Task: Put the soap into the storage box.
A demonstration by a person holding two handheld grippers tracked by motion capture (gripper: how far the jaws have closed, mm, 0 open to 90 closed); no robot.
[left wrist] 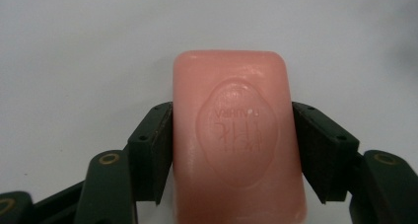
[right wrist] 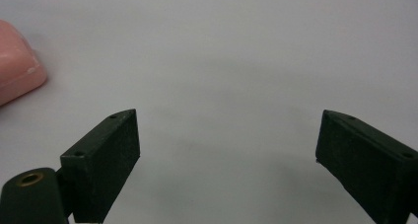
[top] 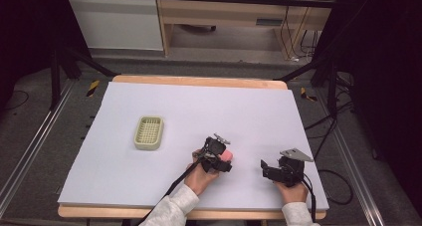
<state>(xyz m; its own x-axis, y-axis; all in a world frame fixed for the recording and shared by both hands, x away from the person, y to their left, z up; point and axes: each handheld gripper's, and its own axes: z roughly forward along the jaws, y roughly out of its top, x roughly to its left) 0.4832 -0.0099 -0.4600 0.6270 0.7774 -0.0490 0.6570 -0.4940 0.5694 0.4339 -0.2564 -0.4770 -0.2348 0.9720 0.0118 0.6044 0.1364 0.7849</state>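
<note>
A pink bar of soap (left wrist: 236, 135) with an oval stamp on top lies on the white table sheet. In the left gripper view the two black pads (left wrist: 160, 150) press on its long sides, so my left gripper (top: 225, 159) is shut on it. In the high view the soap (top: 227, 156) shows at the tip of that gripper, near the front middle of the table. My right gripper (right wrist: 226, 150) rests to the right of it, open, with bare sheet between its jaws. In the high view the right gripper (top: 264, 168) points left. A corner of the soap (right wrist: 15, 66) shows at the left edge of the right gripper view.
A pale green slotted soap dish (top: 149, 133) stands left of centre on the white sheet (top: 199, 106), well away from both grippers. The wooden table edge runs along the front (top: 224, 215). Black frame legs and cables stand on the floor to either side.
</note>
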